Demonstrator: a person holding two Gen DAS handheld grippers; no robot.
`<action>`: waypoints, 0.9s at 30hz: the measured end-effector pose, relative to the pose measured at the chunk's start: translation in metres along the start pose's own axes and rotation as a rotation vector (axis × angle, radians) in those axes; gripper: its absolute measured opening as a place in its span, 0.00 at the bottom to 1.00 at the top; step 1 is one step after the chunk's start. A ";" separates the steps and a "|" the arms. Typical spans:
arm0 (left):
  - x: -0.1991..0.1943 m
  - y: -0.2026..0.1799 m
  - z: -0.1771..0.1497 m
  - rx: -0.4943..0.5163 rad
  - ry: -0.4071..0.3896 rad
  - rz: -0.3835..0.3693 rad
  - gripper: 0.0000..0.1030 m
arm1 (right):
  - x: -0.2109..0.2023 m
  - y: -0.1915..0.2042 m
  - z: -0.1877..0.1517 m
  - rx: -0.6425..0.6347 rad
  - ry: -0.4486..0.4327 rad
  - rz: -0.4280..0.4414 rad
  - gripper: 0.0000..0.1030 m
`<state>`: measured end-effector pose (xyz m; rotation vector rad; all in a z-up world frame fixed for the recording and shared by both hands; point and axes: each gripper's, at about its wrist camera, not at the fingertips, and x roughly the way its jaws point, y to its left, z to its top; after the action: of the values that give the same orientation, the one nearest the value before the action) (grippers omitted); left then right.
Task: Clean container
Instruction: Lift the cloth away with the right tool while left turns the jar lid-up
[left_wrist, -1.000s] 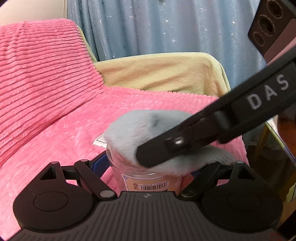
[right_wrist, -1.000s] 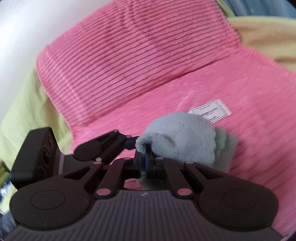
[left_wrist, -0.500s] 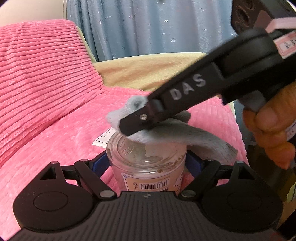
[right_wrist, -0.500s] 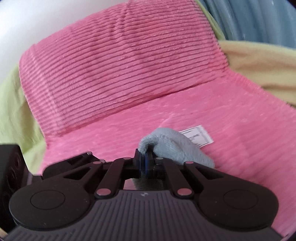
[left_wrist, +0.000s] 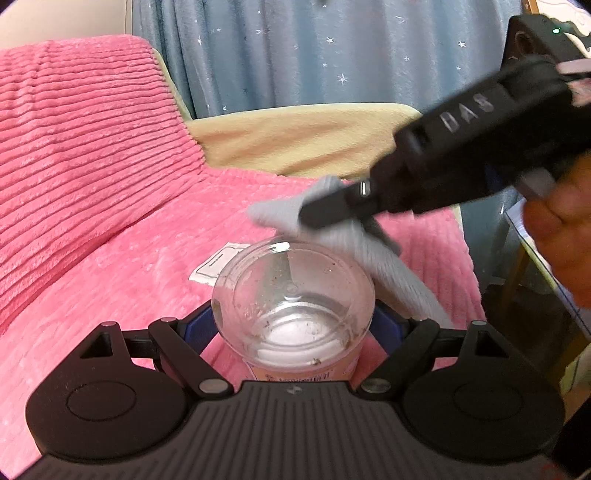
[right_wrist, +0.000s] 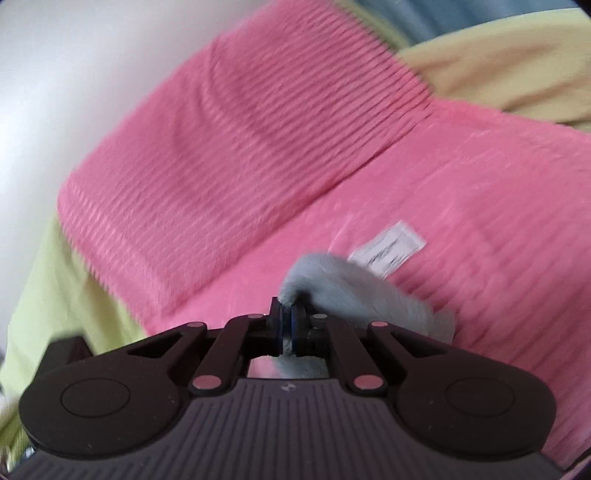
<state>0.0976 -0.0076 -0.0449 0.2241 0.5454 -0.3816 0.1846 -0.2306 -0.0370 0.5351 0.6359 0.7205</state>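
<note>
Left wrist view looks down into the open mouth of a clear jar (left_wrist: 293, 306), upright and clamped between the blue pads of the left gripper (left_wrist: 293, 328), one pad on each side of its wall. The jar is held just above the pink blanket (left_wrist: 110, 258) covering the seat, near its front edge, with a white tag (left_wrist: 216, 264) lying on the blanket behind it. Brown specks cling to the jar's inner wall and bottom, so I judge the cleaning unfinished.

The right gripper (left_wrist: 314, 218) comes in from the upper right, held by a hand (left_wrist: 557, 236), and sits above and just behind the jar's far rim. Its fingers are pressed together on a grey cloth (left_wrist: 369, 254); right wrist view confirms the pinch, the cloth (right_wrist: 354, 291) bunching out past the closed tips. The cloth's loose tail hangs down over the jar's right rim, outside the mouth.

The jar's axis is vertical and its opening lies below and toward the camera from the cloth. The next wipe likely needs the right gripper to drop forward and down into the mouth.
</note>
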 end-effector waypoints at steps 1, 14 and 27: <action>-0.004 0.000 -0.001 -0.006 0.005 -0.001 0.83 | -0.001 -0.001 0.001 -0.003 -0.015 -0.024 0.02; -0.031 0.002 -0.018 -0.045 0.155 -0.008 0.82 | 0.016 0.008 -0.011 -0.052 0.064 -0.085 0.02; -0.034 0.016 -0.006 -0.006 0.300 -0.076 0.87 | 0.029 0.026 -0.020 -0.098 0.124 -0.079 0.02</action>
<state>0.0747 0.0182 -0.0296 0.2576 0.8522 -0.4232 0.1765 -0.1885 -0.0443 0.3753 0.7297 0.7106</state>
